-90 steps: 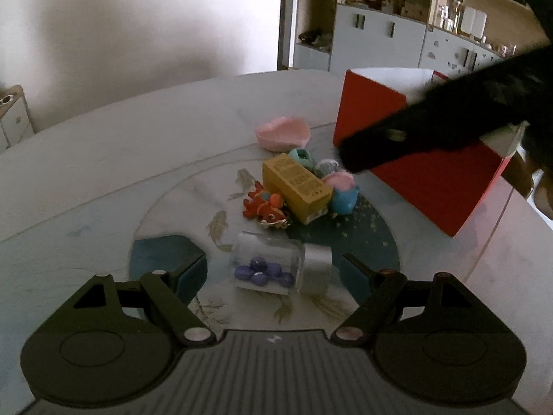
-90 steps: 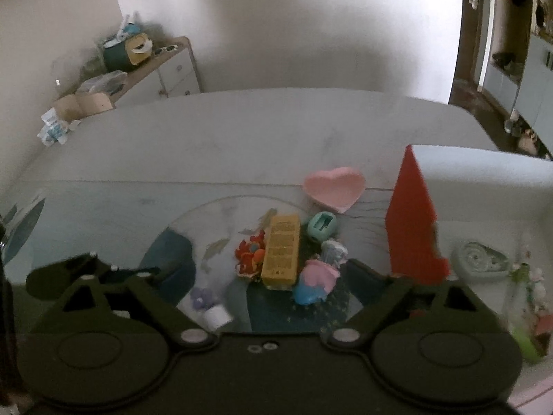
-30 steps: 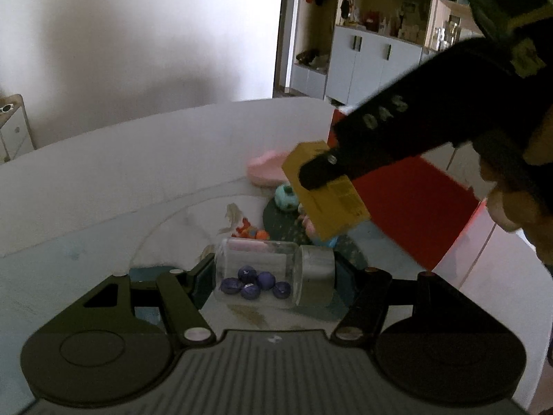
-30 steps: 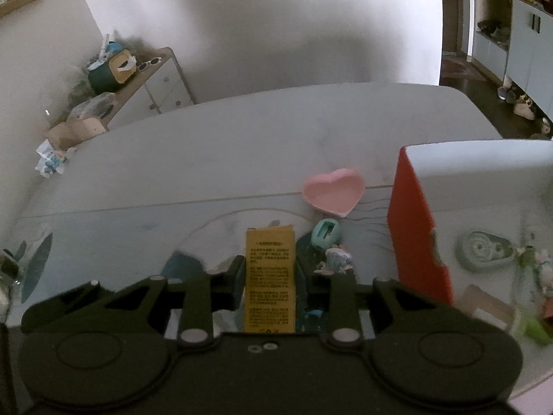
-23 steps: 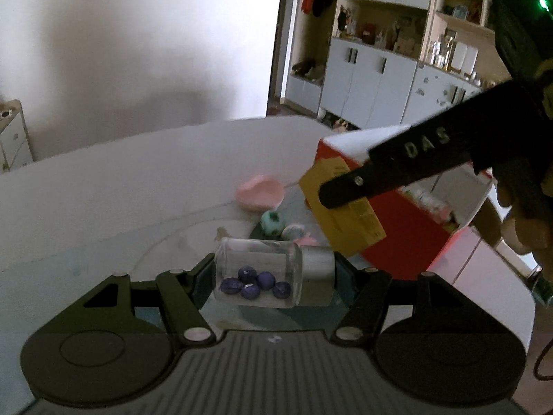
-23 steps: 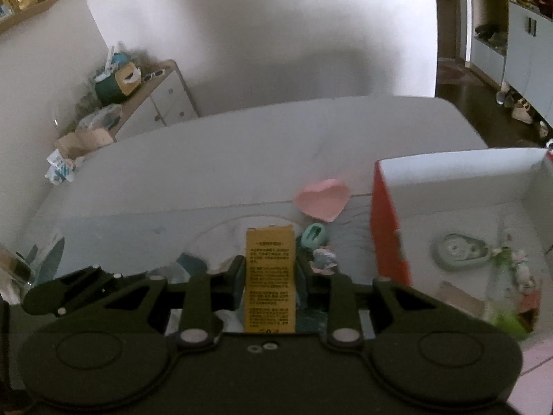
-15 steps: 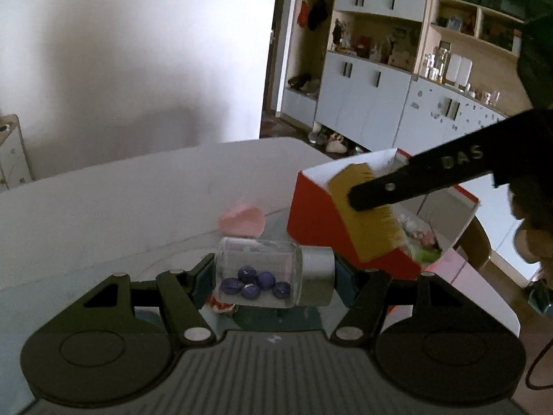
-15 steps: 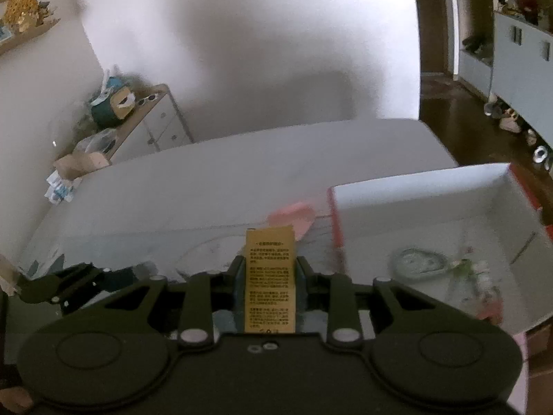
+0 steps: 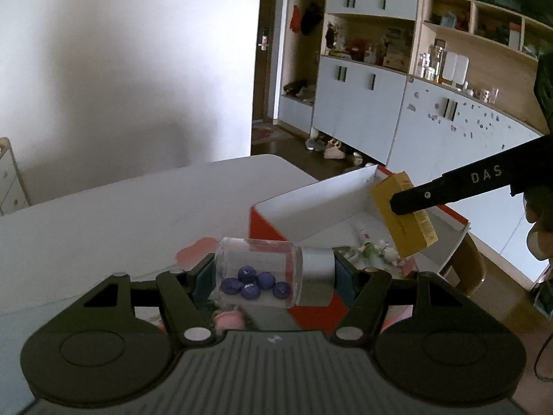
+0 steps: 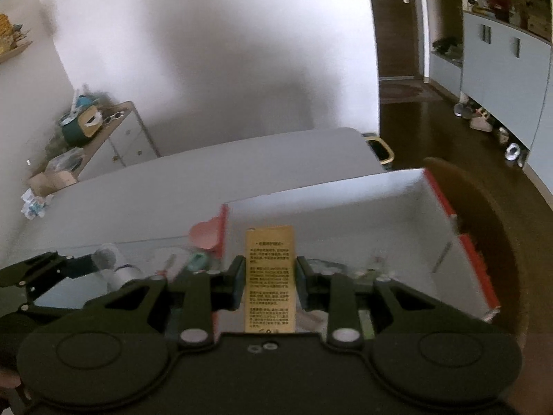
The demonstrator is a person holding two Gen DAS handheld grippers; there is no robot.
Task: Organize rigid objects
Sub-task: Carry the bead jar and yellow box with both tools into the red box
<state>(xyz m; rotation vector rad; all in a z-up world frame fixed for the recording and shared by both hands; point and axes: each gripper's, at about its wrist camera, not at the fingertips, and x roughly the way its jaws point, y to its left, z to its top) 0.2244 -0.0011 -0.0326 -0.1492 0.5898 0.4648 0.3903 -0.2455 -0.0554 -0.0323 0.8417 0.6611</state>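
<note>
My left gripper [image 9: 273,273] is shut on a clear glass jar [image 9: 262,269] with a silver lid and several purple beads inside, held sideways above the table. My right gripper [image 10: 270,285] is shut on a yellow box [image 10: 270,276] with printed text, held upright over the red box with white inside [image 10: 363,214]. From the left wrist view the yellow box [image 9: 409,228] hangs tilted over the red box [image 9: 311,204], under the right gripper's black finger [image 9: 449,193]. In the right wrist view the left gripper [image 10: 83,266] with the jar shows at lower left.
Inside the red box lie small items, among them a figurine [image 9: 376,249]. A pink heart dish [image 10: 204,233] sits on the white table [image 9: 121,200] beside the box. More toys lie below, one pink [image 9: 228,320]. A wooden chair [image 10: 484,207] stands behind the box.
Both grippers rose off the table and swung right with their loads. The yellow box went from above the toy pile to over the open red box; the jar was carried up toward the box.
</note>
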